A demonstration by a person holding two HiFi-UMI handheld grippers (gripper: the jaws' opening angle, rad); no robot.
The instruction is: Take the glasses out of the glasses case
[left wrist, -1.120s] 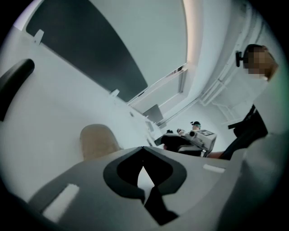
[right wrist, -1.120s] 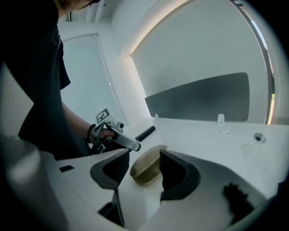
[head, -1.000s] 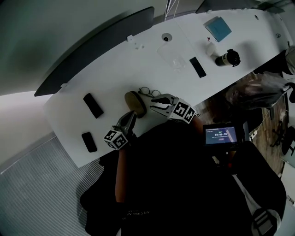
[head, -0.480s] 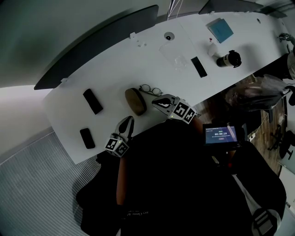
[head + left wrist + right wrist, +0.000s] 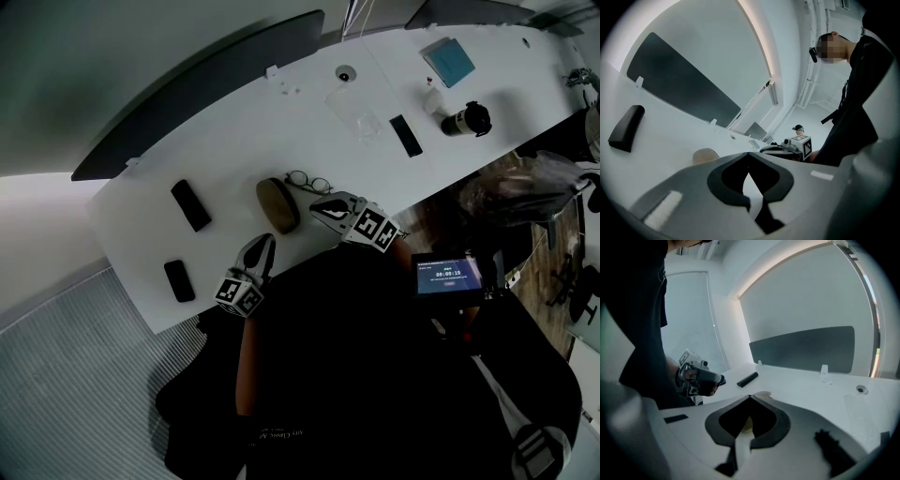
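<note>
A tan oval glasses case [image 5: 277, 204] lies on the white table [image 5: 234, 150] and looks closed. Thin dark-rimmed glasses [image 5: 307, 182] rest on the table just beyond it to the right, apart from it. My left gripper [image 5: 262, 247] is shut and empty near the table's front edge, a little short of the case. My right gripper [image 5: 319, 205] is shut and empty just right of the case, below the glasses. The left gripper view shows the case [image 5: 705, 155] past the closed left gripper [image 5: 748, 154]. In the right gripper view the case [image 5: 762, 394] lies just beyond the closed right gripper [image 5: 750, 396].
Two black phone-like slabs [image 5: 190, 205] [image 5: 178, 280] lie at the table's left. A black strip [image 5: 405, 136], a dark bottle [image 5: 463, 120], a blue pad [image 5: 446, 58] and clear plastic [image 5: 354, 112] sit far right. A dark panel [image 5: 197, 94] backs the table. A small screen [image 5: 448, 275] hangs at my right.
The left gripper has drawn back from the case toward the table's front edge. The right gripper's jaws, open a second ago, have shut. Case and glasses stay put.
</note>
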